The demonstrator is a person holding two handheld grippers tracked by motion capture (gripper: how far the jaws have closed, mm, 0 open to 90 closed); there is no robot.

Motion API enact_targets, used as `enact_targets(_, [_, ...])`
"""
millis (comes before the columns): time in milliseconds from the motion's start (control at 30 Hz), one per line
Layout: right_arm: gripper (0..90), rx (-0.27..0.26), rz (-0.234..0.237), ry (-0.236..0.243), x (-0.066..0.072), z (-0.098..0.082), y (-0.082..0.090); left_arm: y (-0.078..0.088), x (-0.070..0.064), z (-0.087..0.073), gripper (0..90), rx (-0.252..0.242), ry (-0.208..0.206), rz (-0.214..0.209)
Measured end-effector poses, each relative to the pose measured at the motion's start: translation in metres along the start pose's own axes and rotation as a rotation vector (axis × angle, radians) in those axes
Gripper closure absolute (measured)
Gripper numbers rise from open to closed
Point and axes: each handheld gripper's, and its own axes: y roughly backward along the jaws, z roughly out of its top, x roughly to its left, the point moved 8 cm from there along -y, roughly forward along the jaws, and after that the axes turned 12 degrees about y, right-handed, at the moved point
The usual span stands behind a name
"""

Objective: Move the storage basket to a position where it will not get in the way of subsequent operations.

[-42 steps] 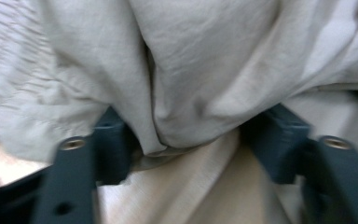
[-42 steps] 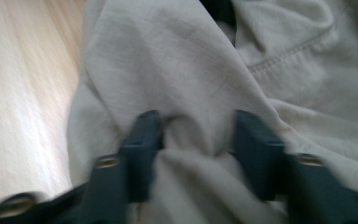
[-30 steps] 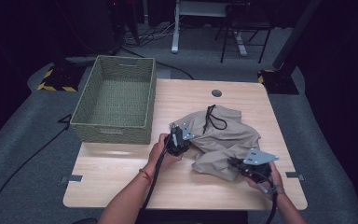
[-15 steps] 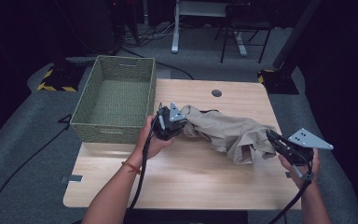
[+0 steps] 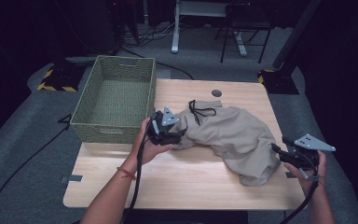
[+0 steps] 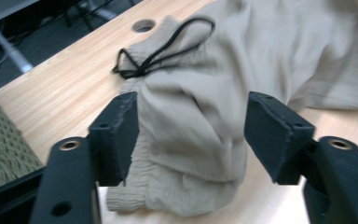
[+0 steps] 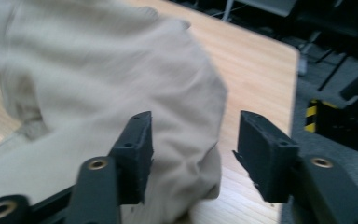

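Beige drawstring shorts (image 5: pixel 233 135) lie spread across the wooden table (image 5: pixel 177 177), right of the woven basket (image 5: pixel 114 100). My left gripper (image 6: pixel 191 135) stands wide open, its jaws straddling the bunched waistband near the black drawstring (image 6: pixel 161 51) without pinching it. My right gripper (image 7: pixel 193 154) is likewise wide open at the cloth's far end, holding nothing. Judged step: the garment released after laying out. A next move would call for closing on fabric edges to fold or lift.
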Motion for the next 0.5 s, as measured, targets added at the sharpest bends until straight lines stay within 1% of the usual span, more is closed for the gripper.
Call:
enact_targets(33, [42.5,-0.008,-0.012,-0.003,-0.002,0.002,0.005,0.005,-0.004,-0.004,34.7,0.003,-0.006,-0.016])
enact_targets(67, [39.7,-0.018,-0.025,-0.016,-0.004,0.003,0.010,0.011,-0.007,-0.009,34.1,0.008,-0.028,-0.018])
enact_targets(100, [38.3,-0.029,-0.033,-0.023,-0.006,0.006,0.015,0.015,-0.012,-0.016,33.1,0.013,-0.043,-0.027])
enact_targets(167, [36.2,-0.044,-0.060,-0.025,-0.008,0.011,0.025,0.021,-0.020,-0.033,30.6,0.038,-0.072,-0.043])
enact_targets(233, [34.9,-0.067,-0.065,-0.014,-0.005,0.018,0.031,0.025,-0.027,-0.056,29.6,0.071,-0.090,-0.051])
enact_targets(300, [34.8,-0.088,-0.057,0.007,0.004,0.029,0.037,0.027,-0.031,-0.073,28.0,0.095,-0.081,-0.075])
enact_targets(333, [35.2,-0.099,-0.045,0.020,0.009,0.033,0.038,0.028,-0.032,-0.084,27.8,0.116,-0.076,-0.084])
enact_targets(367, [36.0,-0.113,-0.021,0.040,0.018,0.040,0.039,0.028,-0.032,-0.094,26.7,0.134,-0.082,-0.081])
enact_targets(400, [36.0,-0.124,0.008,0.068,0.029,0.046,0.039,0.028,-0.033,-0.103,26.0,0.148,-0.082,-0.089])
enact_targets(433, [36.2,-0.138,0.045,0.097,0.042,0.053,0.039,0.028,-0.033,-0.115,25.9,0.172,-0.075,-0.096])
enact_targets(467, [36.5,-0.157,0.100,0.114,0.060,0.062,0.036,0.027,-0.032,-0.122,24.6,0.182,-0.070,-0.101])
enact_targets(500, [36.6,-0.163,0.131,0.133,0.071,0.067,0.033,0.026,-0.031,-0.130,24.2,0.197,-0.059,-0.106])
